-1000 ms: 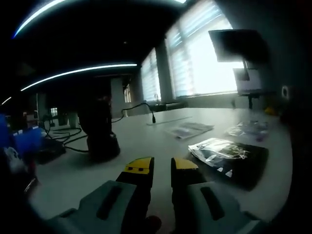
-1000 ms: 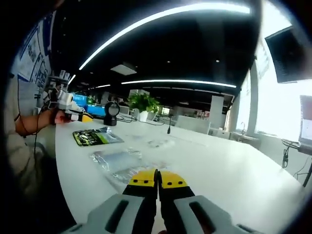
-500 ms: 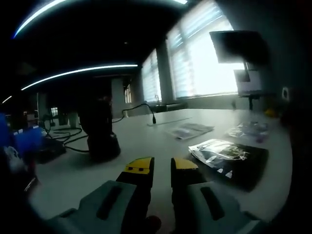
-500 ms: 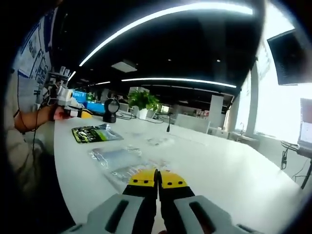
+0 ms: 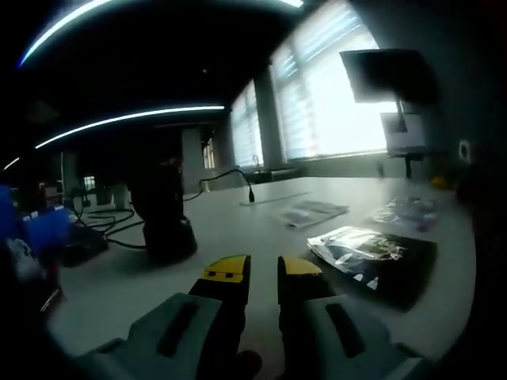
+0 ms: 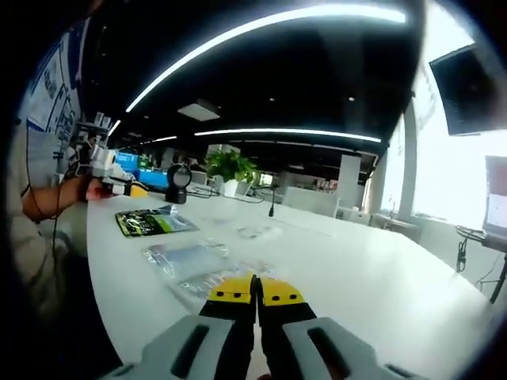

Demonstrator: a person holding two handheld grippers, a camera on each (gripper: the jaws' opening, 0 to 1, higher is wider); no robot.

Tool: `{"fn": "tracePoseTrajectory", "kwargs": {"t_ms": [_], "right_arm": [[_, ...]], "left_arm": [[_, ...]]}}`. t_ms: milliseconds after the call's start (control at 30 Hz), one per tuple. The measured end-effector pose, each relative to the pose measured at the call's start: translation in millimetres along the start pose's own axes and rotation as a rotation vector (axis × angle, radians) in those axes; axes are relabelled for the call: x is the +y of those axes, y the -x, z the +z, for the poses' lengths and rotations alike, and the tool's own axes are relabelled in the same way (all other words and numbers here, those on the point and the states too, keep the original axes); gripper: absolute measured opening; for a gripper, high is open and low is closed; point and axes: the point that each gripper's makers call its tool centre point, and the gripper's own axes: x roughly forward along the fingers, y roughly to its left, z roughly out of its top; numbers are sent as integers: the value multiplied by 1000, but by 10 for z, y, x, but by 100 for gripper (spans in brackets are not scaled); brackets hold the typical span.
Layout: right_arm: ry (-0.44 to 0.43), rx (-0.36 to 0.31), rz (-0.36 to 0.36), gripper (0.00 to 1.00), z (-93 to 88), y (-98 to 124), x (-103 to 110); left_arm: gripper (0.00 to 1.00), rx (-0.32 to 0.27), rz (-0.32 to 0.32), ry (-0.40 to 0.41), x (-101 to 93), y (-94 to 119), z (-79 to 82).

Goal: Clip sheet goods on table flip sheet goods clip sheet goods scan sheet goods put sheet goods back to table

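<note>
Left tool (image 5: 263,269) hovers low over the white counter (image 5: 238,229), its 2 yellow-tipped jaws parted by a narrow gap and nothing between them. Just ahead and to the right in the left gripper view lies a dark sheet packet (image 5: 372,257), flat on the counter, glossy with a clear film front, not touched by either jaw. Farther back sit a pale flat packet (image 5: 309,211) and a clear bag (image 5: 404,212) near the far edge. A black scanner stand (image 5: 162,214) rises to the left of the jaws, cables trailing off behind it.

Over in the right gripper view, the right tool (image 6: 255,289) has its jaws pressed together, no gap showing, and I cannot tell for sure whether an edge of film is nipped there; it looks empty. A clear plastic packet (image 6: 190,261) lies just beyond its tips on the counter. The dark packet (image 6: 150,222) shows again well back, with the left tool (image 6: 119,186) held in the person's hand (image 6: 87,186) beside it.

My read: nothing is clipped, every packet lies flat, so the task sits at its very start. Clip, flip, re-clip, scan and return all look left to do.
</note>
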Motion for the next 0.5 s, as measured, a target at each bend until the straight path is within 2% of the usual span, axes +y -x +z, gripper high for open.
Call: {"fn": "tracePoseTrajectory", "kwargs": {"t_ms": [333, 500], "right_arm": [[-40, -18, -12, 0, 32, 12, -40], [-24, 33, -20, 0, -17, -49, -40]], "left_arm": [[6, -7, -23, 0, -3, -60, 0], [6, -10, -33, -7, -10, -90, 1]]}}
